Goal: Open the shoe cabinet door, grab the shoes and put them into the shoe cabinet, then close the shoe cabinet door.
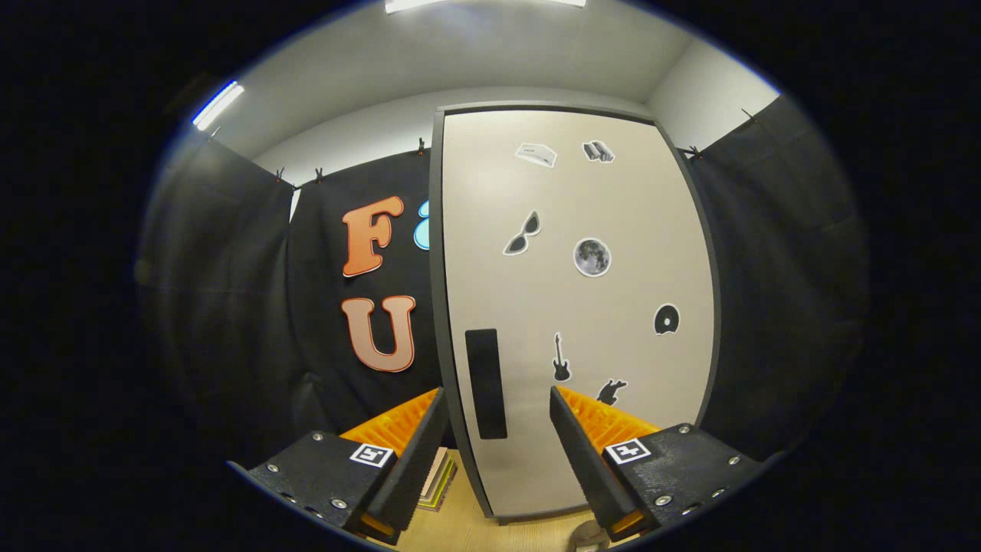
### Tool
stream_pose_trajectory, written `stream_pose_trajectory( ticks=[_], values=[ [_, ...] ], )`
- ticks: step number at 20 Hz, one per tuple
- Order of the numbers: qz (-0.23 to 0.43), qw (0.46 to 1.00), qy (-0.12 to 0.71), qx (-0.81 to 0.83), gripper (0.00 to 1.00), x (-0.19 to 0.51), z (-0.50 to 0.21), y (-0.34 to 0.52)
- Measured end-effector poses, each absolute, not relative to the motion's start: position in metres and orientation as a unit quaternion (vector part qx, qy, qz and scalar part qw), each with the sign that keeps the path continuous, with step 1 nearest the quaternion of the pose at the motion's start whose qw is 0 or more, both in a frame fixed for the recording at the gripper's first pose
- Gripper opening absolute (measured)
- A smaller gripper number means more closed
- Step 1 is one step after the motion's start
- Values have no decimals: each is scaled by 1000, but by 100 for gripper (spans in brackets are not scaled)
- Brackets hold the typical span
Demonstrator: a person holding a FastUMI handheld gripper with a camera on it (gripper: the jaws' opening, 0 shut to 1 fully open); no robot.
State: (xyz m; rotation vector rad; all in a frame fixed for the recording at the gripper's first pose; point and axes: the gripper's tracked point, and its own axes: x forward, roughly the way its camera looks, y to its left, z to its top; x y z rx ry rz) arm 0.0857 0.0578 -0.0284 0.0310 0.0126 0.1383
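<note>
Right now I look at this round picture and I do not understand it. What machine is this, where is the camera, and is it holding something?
This is a hand-held gripper, a tool with two fingers that a person carries. The camera rides on it and looks forward, so the two fingers show at the bottom. The jaws are open and hold nothing. Just ahead stands the shoe cabinet; its door is closed and carries small stickers. The dark handle sits beyond the gap between the fingers. A wooden floor lies below.

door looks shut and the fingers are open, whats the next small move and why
Probably ease the gripper forward so its open fingers straddle the black handle on the cabinet door. The door looks closed, the handle sits just ahead between the fingers, and nothing is gripped yet.
</note>
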Motion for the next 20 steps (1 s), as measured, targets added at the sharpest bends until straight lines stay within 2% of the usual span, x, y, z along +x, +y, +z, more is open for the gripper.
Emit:
stream_pose_trajectory(
  ticks=[10,14,17,20],
  values=[
    [67,997,19,-13,69,130,-43,66],
    [54,998,33,-15,55,147,-52,69],
    [49,998,35,-15,40,153,-55,71],
    [56,998,40,-8,37,156,-57,73]
  ],
)
